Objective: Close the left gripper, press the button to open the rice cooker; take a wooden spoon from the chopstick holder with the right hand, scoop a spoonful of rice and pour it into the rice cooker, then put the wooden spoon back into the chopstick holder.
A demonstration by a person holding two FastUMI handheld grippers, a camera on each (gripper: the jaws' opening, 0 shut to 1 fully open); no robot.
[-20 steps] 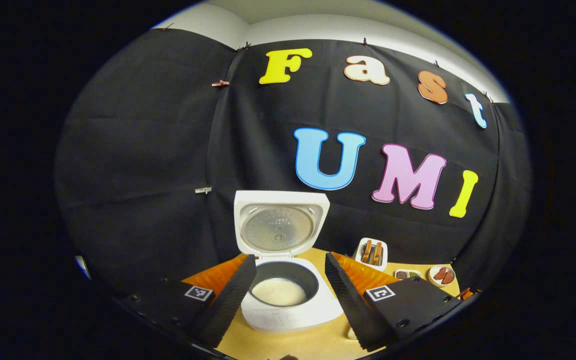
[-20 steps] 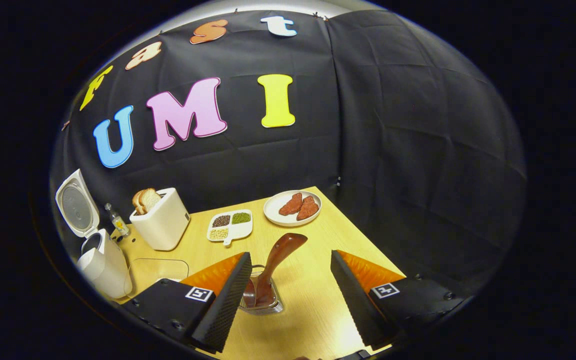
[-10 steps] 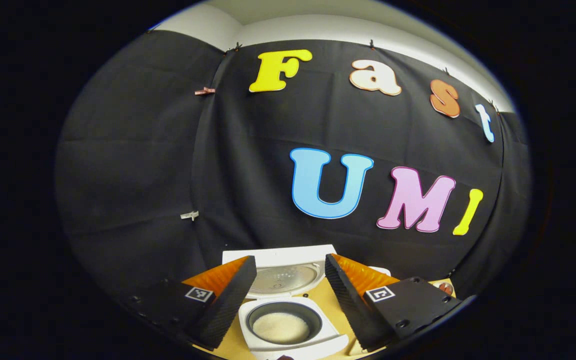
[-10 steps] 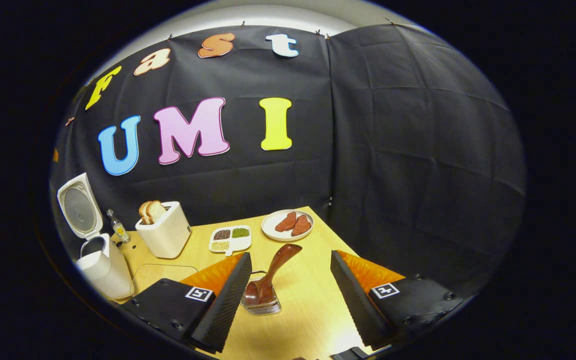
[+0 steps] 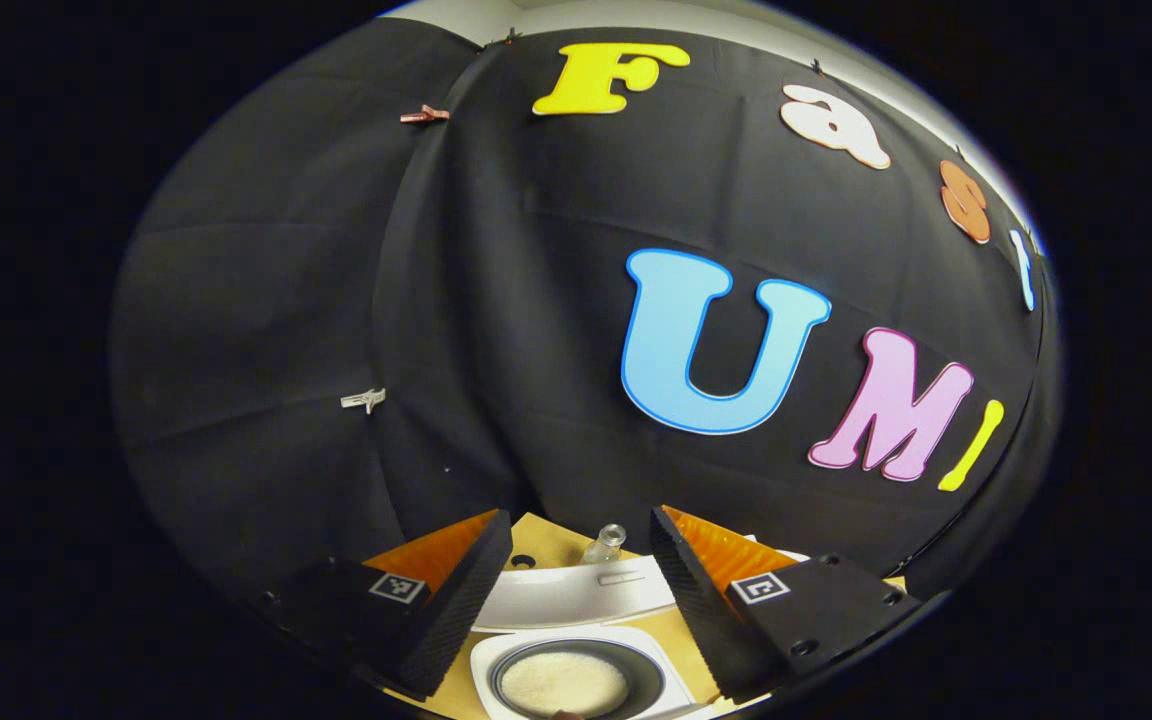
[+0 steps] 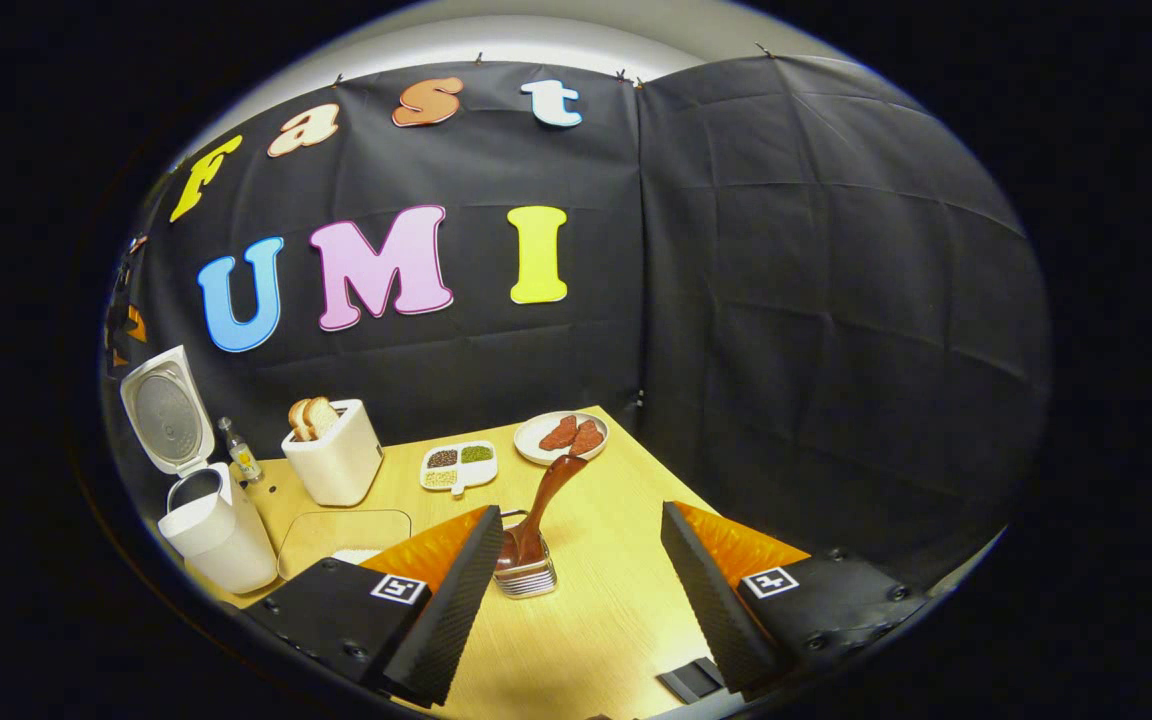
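Between the widely parted fingers of the left gripper (image 5: 576, 610), in the left gripper view, the open rice cooker (image 5: 576, 680) is seen from above, its dark inner pot holding a layer of white rice (image 5: 564, 683); nothing is gripped. Beyond the pot the raised lid (image 5: 576, 595) is viewed edge-on, and past it the top of a small glass bottle (image 5: 608, 541) is seen between the fingertips. In the right gripper view, the fingers of the right gripper (image 6: 581, 590) are likewise spread wide and hold nothing. Just inside the left finger, the clear chopstick holder (image 6: 524, 578) stands on the wooden table (image 6: 596, 620), with the wooden spoon (image 6: 539, 508) resting in it, bowl down and handle leaning up and away. Farther ahead, a white plate (image 6: 561, 438) carrying reddish-brown pieces is seen, and left of it a divided dish (image 6: 458, 466) with dark, green and pale grains in separate compartments. A white toaster (image 6: 336, 460) holding bread slices is placed farther left. A clear tray (image 6: 341, 535) with something white inside is partly hidden behind the left finger.
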